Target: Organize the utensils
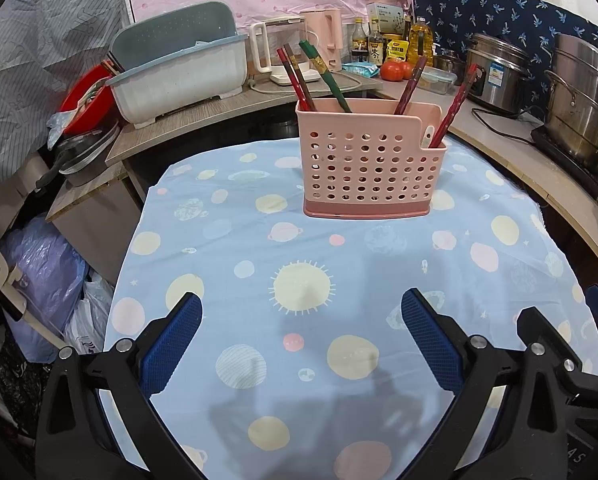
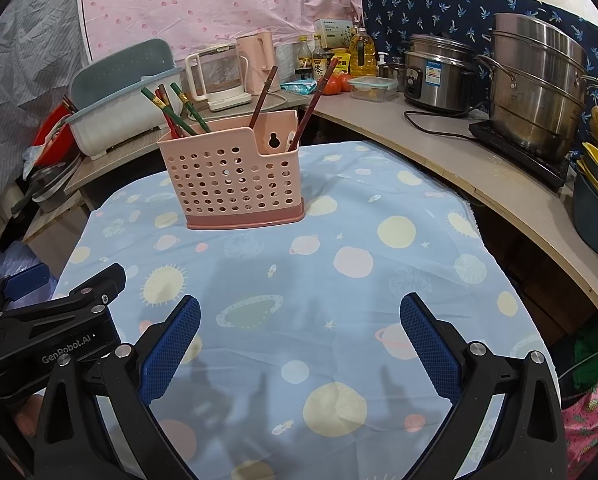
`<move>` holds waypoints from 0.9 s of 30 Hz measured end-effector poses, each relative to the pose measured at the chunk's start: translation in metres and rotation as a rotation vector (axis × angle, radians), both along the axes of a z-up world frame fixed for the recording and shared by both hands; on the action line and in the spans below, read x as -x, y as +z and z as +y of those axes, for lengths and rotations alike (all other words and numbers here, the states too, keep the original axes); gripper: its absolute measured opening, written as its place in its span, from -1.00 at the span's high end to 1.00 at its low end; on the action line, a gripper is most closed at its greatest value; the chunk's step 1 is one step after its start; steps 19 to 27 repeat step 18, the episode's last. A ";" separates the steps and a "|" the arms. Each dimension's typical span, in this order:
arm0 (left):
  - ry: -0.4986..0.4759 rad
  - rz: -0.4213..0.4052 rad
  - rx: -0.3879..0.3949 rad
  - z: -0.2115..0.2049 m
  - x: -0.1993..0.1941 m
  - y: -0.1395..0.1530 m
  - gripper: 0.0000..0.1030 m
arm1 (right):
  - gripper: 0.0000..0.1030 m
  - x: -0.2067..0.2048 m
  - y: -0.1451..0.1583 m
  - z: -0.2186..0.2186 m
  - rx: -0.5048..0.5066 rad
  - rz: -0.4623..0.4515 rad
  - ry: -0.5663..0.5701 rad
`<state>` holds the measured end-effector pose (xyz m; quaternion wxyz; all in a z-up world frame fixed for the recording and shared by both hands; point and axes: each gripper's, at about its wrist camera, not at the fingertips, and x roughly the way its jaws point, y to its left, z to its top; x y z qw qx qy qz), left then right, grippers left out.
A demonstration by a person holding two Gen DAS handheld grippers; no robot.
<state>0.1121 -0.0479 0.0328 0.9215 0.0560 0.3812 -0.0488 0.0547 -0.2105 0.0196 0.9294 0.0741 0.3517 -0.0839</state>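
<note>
Both the left gripper (image 1: pixel 301 334) and right gripper (image 2: pixel 299 336) hang spread and empty; ahead of the fingers, the perforated pink plastic utensil caddy (image 1: pixel 369 162) looks light, so bumping its leaning lacquered chopsticks (image 1: pixel 326 77) could probably tip it.

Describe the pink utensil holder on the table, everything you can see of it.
The pink utensil holder is a perforated plastic caddy with rows of round holes, a darker pink base tray and a lower front section at one end. It stands upright on the blue planet-print tablecloth, towards the far side. Red, brown and green chopsticks lean out of it, with something white in the lower section. Neither open claw touches it.
</note>
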 end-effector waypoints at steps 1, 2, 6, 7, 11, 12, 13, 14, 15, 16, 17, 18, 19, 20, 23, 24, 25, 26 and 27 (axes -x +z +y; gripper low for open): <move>0.000 -0.002 -0.001 0.000 0.000 0.000 -0.86 | -0.88 0.000 0.000 -0.001 0.000 0.000 -0.001; 0.000 -0.002 -0.001 0.000 0.000 0.000 -0.85 | -0.88 0.001 0.000 -0.001 0.001 -0.001 -0.001; 0.000 -0.003 -0.002 0.000 0.000 0.000 -0.85 | -0.88 0.000 0.000 -0.001 0.000 0.000 0.000; 0.000 -0.004 -0.002 0.000 0.000 0.000 -0.85 | -0.88 0.000 0.000 -0.001 0.001 -0.001 0.000; -0.001 -0.001 -0.002 -0.001 0.000 0.000 -0.85 | -0.88 0.000 0.000 -0.001 0.001 0.000 -0.001; 0.001 -0.001 -0.003 -0.001 0.001 0.000 -0.85 | -0.88 0.000 0.000 -0.001 0.001 0.000 -0.001; 0.006 -0.002 -0.001 -0.001 0.001 0.000 -0.85 | -0.88 0.000 0.000 -0.001 0.002 0.001 0.000; 0.008 -0.003 0.001 -0.001 0.002 0.000 -0.85 | -0.88 0.001 0.000 -0.001 0.001 0.001 -0.001; 0.007 -0.004 0.002 -0.001 0.002 0.000 -0.85 | -0.88 0.001 0.000 -0.002 0.000 0.001 -0.002; 0.005 -0.003 0.001 -0.001 0.002 0.000 -0.85 | -0.88 0.002 0.000 -0.003 0.000 0.001 -0.003; 0.003 -0.003 0.000 -0.002 0.002 0.000 -0.85 | -0.88 0.002 0.000 -0.003 0.001 0.001 -0.004; 0.002 -0.001 0.000 -0.002 0.002 0.000 -0.85 | -0.88 0.002 0.000 -0.004 0.001 0.003 -0.005; 0.002 -0.001 0.000 -0.002 0.002 0.000 -0.85 | -0.88 0.002 0.000 -0.004 0.001 0.003 -0.005; 0.002 -0.001 0.000 -0.002 0.002 0.000 -0.85 | -0.88 0.002 0.000 -0.004 0.001 0.003 -0.005; 0.002 -0.001 0.000 -0.002 0.002 0.000 -0.85 | -0.88 0.002 0.000 -0.004 0.001 0.003 -0.005; 0.002 -0.001 0.000 -0.002 0.002 0.000 -0.85 | -0.88 0.002 0.000 -0.004 0.001 0.003 -0.005; 0.002 -0.001 0.000 -0.002 0.002 0.000 -0.85 | -0.88 0.002 0.000 -0.004 0.001 0.003 -0.005; 0.002 -0.001 0.000 -0.002 0.002 0.000 -0.85 | -0.88 0.002 0.000 -0.004 0.001 0.003 -0.005; 0.002 -0.001 0.000 -0.002 0.002 0.000 -0.85 | -0.88 0.002 0.000 -0.004 0.001 0.003 -0.005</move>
